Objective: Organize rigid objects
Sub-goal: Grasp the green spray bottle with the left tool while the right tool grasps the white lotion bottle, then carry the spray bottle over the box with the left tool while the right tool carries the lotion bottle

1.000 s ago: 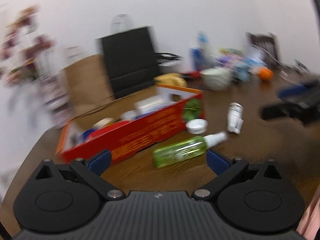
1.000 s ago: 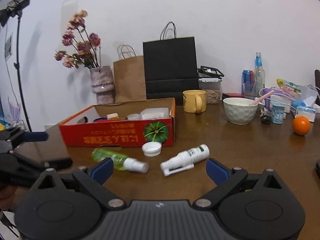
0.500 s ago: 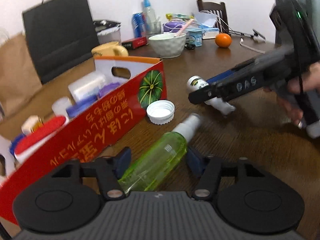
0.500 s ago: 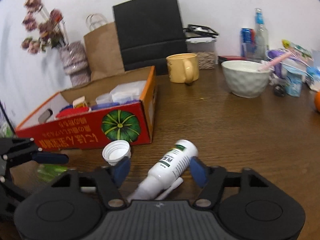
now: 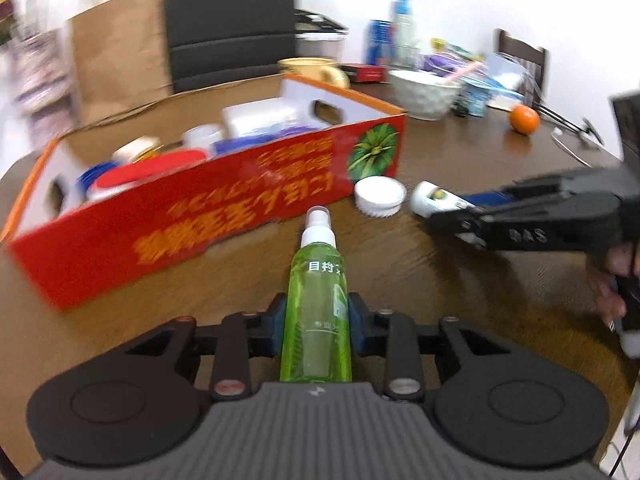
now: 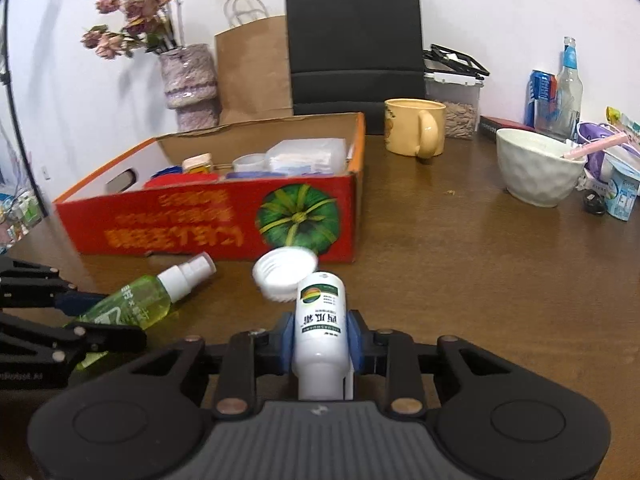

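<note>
My left gripper (image 5: 316,326) is shut on a green spray bottle (image 5: 316,300) with a white nozzle that points at the red cardboard box (image 5: 200,216). The bottle also shows in the right wrist view (image 6: 148,300), at the left. My right gripper (image 6: 320,340) is shut on a white bottle (image 6: 320,328) with a printed label. In the left wrist view the white bottle (image 5: 432,196) pokes out of the right gripper (image 5: 460,220). A white lid (image 6: 286,274) lies on the wooden table (image 6: 460,280) in front of the box (image 6: 224,224).
The box holds several small containers. Behind it stand a yellow mug (image 6: 416,132), a white bowl (image 6: 540,172), a black bag (image 6: 352,40), a brown paper bag (image 6: 252,68) and a vase of flowers (image 6: 192,80). An orange (image 5: 524,119) and bottles lie at the right.
Both grippers have closed: the left on the green spray bottle, the right on the white bottle. Both bottles now point straight ahead between the fingers.
</note>
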The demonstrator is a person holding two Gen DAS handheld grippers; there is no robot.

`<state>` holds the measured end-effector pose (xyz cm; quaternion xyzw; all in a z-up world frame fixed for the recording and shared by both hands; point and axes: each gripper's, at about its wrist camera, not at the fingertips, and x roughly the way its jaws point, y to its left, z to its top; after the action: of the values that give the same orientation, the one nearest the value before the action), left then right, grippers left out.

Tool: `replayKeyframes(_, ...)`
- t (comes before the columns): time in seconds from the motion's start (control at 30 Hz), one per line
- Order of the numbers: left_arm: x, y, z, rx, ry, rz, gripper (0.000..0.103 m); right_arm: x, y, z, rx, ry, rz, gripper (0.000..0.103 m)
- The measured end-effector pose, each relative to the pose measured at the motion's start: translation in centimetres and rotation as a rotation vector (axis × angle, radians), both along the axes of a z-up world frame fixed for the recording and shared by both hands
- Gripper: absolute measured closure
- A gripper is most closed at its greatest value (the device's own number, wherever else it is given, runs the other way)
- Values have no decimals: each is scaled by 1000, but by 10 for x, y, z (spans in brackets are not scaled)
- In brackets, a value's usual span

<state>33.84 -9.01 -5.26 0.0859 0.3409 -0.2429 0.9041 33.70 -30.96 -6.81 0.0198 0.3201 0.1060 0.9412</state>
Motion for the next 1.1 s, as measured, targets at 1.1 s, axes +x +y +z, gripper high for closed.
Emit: replayKeyframes(1.1,-126,78,23,-32,-161,424,72,-108,104,22,2,-112,205,76)
